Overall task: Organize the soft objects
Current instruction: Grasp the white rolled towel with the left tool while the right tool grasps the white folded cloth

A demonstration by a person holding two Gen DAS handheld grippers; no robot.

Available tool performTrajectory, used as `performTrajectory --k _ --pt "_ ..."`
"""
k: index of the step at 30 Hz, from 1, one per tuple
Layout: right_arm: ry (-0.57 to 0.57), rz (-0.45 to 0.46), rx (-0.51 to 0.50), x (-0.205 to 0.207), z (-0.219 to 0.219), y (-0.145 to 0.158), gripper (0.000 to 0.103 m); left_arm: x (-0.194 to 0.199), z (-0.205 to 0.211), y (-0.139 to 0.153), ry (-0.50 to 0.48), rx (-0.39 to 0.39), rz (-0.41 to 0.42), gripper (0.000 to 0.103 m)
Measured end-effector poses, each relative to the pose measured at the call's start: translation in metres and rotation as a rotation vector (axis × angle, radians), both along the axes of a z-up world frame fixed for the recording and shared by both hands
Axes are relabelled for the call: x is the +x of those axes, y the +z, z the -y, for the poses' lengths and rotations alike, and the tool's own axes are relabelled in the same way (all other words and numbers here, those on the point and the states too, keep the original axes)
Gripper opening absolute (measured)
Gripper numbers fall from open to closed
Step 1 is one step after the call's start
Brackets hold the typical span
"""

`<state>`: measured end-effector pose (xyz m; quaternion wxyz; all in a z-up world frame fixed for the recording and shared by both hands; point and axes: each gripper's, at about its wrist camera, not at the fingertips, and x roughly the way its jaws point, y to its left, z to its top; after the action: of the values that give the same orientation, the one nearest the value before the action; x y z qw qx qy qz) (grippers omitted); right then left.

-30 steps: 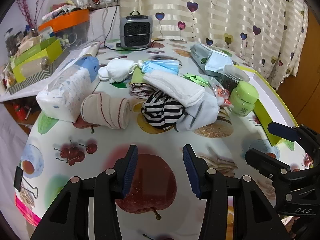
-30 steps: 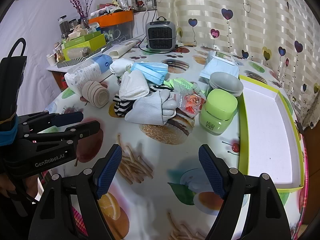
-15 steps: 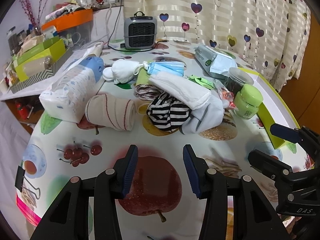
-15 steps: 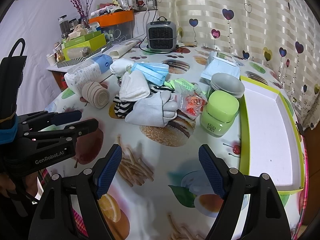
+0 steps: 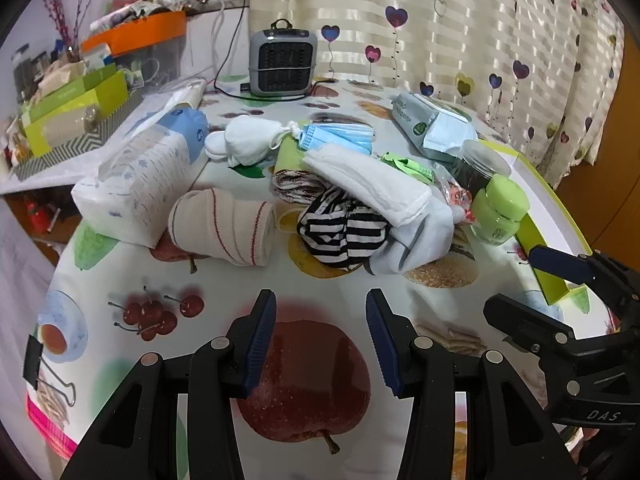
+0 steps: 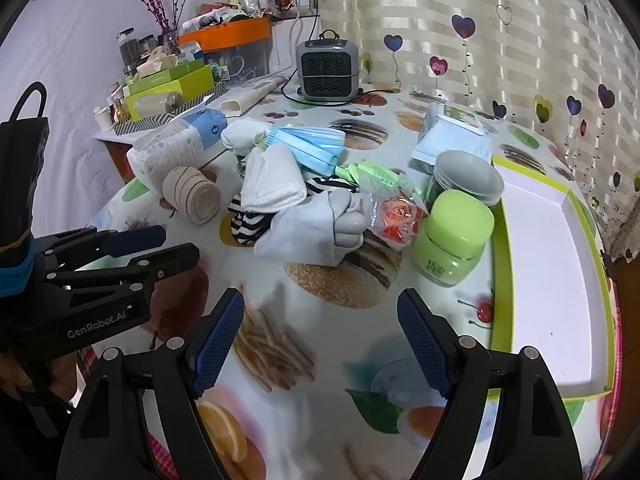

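Here, through the left wrist camera, my left gripper [image 5: 321, 338] hovers with jaws apart and empty over the fruit-print tablecloth [image 5: 120, 280]; the black-and-white striped sock [image 5: 344, 232] lies just ahead, a beige rolled bandage [image 5: 222, 228] beside it. From the right wrist camera, my right gripper [image 6: 320, 336] gapes wide, empty; the grey folded sock [image 6: 308, 232] sits ahead, a green lidded jar [image 6: 454, 236] to its right.

Two wrist fisheyes, angled down, sharing one sock pile [image 5: 360, 216].

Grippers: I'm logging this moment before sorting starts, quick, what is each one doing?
Left gripper: open, holding nothing, above the tablecloth.
Right gripper: open, holding nothing.
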<state>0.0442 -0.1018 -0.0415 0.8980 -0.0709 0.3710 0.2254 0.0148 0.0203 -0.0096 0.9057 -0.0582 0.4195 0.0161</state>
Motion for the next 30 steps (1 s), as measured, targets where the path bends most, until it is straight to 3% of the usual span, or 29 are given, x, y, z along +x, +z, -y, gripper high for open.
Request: performTrajectory --k 22,30 --pt "0.076 0.002 0.039 0.052 -0.042 0.013 0.079 0.012 -0.047 0.009 0.070 -0.040 0.060 0.046" --pt "0.114 -0.021 0.031 0.079 -0.061 0.010 0.076 0.024 -0.068 0.002 0.104 -0.089 0.042 0.046"
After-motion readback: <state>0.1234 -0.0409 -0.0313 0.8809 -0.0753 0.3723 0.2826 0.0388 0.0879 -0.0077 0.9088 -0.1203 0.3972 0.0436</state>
